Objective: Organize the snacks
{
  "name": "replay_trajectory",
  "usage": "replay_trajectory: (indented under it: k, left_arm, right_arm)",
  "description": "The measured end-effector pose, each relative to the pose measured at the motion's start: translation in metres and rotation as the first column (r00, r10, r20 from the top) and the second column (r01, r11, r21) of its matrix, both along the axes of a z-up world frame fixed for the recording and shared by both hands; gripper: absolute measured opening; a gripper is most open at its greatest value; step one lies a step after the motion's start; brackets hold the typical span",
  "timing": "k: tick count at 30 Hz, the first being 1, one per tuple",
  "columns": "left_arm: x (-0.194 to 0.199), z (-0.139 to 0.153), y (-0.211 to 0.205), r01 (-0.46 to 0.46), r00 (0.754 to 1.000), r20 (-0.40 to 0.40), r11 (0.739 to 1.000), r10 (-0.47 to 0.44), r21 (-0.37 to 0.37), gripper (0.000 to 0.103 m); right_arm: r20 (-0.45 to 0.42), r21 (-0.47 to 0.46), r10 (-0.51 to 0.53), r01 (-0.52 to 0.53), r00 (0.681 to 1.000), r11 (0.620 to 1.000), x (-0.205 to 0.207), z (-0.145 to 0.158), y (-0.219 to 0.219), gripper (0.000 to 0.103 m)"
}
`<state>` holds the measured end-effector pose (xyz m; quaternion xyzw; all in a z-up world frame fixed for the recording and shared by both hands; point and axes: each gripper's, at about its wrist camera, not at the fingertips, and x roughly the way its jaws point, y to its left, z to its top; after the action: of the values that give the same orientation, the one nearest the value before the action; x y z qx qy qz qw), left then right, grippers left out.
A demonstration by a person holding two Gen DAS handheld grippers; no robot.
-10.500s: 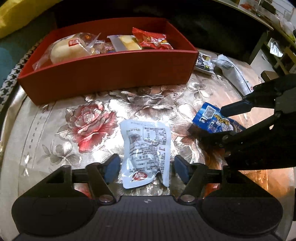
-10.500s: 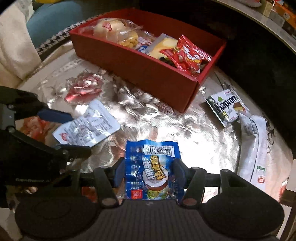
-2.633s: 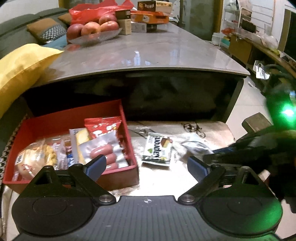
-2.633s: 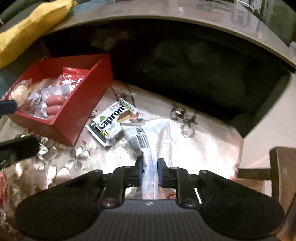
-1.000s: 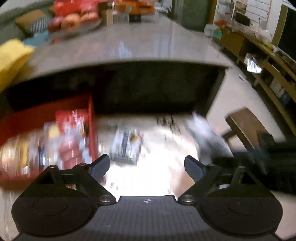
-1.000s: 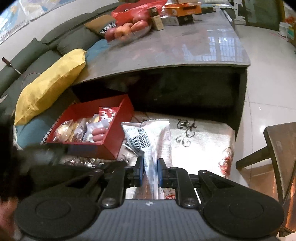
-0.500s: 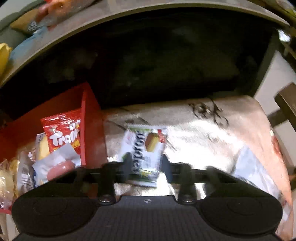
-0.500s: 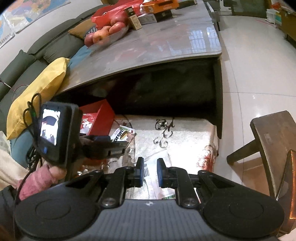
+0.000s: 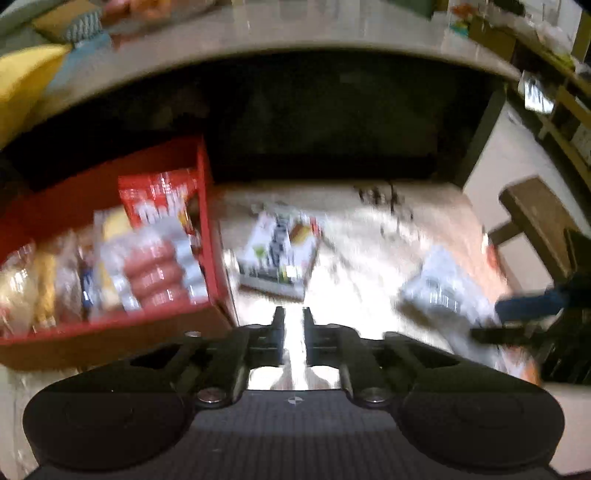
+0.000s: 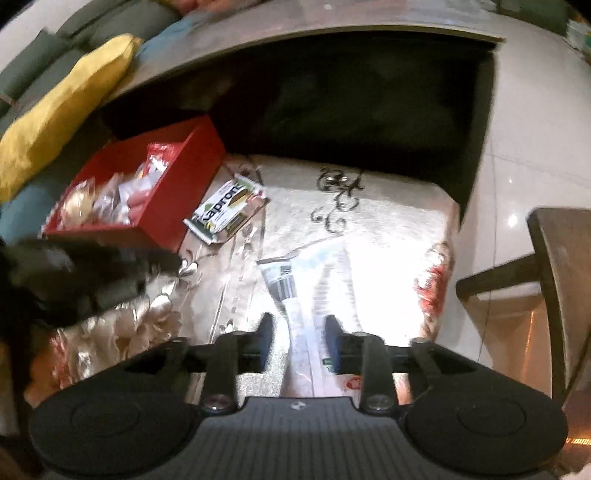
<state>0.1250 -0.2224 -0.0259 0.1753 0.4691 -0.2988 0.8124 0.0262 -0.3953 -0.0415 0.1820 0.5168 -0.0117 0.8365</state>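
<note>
The red box point(image 9: 207, 206) holds several snacks, among them a sausage pack point(image 9: 151, 269) and a red bag point(image 9: 159, 199); it also shows in the right wrist view point(image 10: 192, 155). A green-and-white Kapron wafer pack point(image 9: 277, 254) point(image 10: 225, 208) lies on the cloth just right of the box. My left gripper point(image 9: 293, 325) is shut and empty, just short of the wafer pack. A white long packet point(image 10: 306, 288) point(image 9: 443, 291) lies flat on the cloth. My right gripper point(image 10: 299, 332) is open and straddles its near end.
The snacks lie on a shiny floral cloth point(image 10: 388, 229) over a low table. A large grey table top point(image 10: 332, 22) overhangs behind, dark beneath. A wooden stool point(image 10: 557, 251) stands at the right. A yellow cushion point(image 10: 55, 107) lies on the sofa at the left.
My right gripper has opened and the white packet, held half a second ago, now lies on the cloth. My left gripper has pulled back from the wafer pack; its view is motion-blurred.
</note>
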Motion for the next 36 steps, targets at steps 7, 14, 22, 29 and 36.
replay_trajectory:
  k: [7, 14, 22, 29, 36]
  left_arm:
    - [0.036, -0.004, -0.050, 0.029, 0.994, 0.105, 0.997, -0.036, 0.065, 0.084]
    - [0.047, -0.045, -0.076, 0.083, 0.996, 0.019, 0.982, -0.087, 0.171, 0.073]
    - [0.031, -0.029, -0.050, 0.091, 0.995, -0.056, 0.991, -0.085, 0.095, 0.009]
    - [0.008, -0.008, -0.023, 0.061, 0.997, -0.044, 0.996, -0.058, 0.070, 0.016]
    - [0.042, 0.002, -0.054, 0.072, 0.997, -0.010, 0.997, -0.072, 0.033, 0.092]
  right_arm:
    - [-0.029, 0.005, 0.026, -0.026, 0.999, 1.000, 0.003, -0.015, -0.001, 0.040]
    - [-0.011, -0.054, 0.075, -0.075, 0.997, 0.996, 0.002, -0.018, 0.011, 0.041]
    - [-0.016, -0.031, 0.038, -0.039, 0.999, 0.999, 0.004, -0.014, 0.008, 0.014]
    - [0.013, -0.009, 0.016, -0.015, 1.000, 1.000, -0.009, 0.001, 0.009, 0.011]
    - [0.024, 0.023, 0.002, -0.003, 1.000, 1.000, -0.006, 0.004, 0.009, 0.011]
